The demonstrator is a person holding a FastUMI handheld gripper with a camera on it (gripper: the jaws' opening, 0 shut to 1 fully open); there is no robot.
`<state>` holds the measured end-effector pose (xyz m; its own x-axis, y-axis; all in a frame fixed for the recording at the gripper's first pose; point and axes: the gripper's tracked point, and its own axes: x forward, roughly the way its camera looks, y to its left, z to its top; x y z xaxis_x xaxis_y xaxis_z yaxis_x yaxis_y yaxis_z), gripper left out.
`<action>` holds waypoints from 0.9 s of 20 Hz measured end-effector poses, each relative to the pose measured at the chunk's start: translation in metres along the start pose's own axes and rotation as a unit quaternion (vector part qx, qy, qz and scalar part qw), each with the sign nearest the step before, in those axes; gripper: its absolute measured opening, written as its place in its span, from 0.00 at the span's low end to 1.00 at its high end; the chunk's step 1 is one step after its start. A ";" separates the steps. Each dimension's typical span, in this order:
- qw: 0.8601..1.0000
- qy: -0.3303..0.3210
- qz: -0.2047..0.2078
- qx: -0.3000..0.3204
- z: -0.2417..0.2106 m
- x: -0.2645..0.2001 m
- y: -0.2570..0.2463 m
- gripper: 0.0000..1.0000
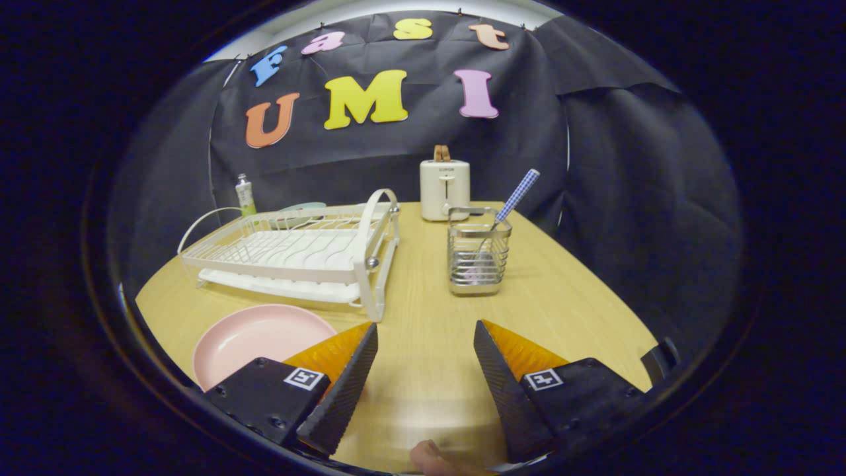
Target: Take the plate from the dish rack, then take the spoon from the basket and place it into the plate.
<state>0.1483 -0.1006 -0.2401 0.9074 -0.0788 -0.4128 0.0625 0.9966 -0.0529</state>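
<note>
Plate on the table, spoon in the basket.
Your gripper [425, 338] is wide open and empty; the plate [259, 338] lies beside its left finger, the spoon [514, 197] beyond in the basket [477, 259].

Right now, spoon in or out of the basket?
In. The spoon stands tilted in the basket, handle sticking out the top. The gripper is open with bare table between its fingers.

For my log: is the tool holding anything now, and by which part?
Nothing: the tool is open over the bare wooden table.
</note>
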 end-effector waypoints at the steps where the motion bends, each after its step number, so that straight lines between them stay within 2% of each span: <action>1: 1.000 -0.015 -0.012 -0.010 0.006 0.002 -0.010 0.95; 3: 0.998 -0.053 -0.042 -0.012 0.023 0.009 -0.029 0.99; 8: 0.997 -0.072 -0.022 0.003 0.046 0.033 -0.043 1.00; 10: 0.993 -0.105 -0.041 0.019 0.069 0.038 -0.057 1.00; 12: 0.990 -0.132 -0.036 0.034 0.092 0.041 -0.063 1.00; 15: 0.989 -0.131 -0.047 0.053 0.113 0.056 -0.084 1.00; 18: 0.991 -0.109 -0.033 0.063 0.131 0.078 -0.089 1.00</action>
<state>0.2679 -0.1926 -0.1489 0.9672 -0.1510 -0.2042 0.1637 0.9854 0.0470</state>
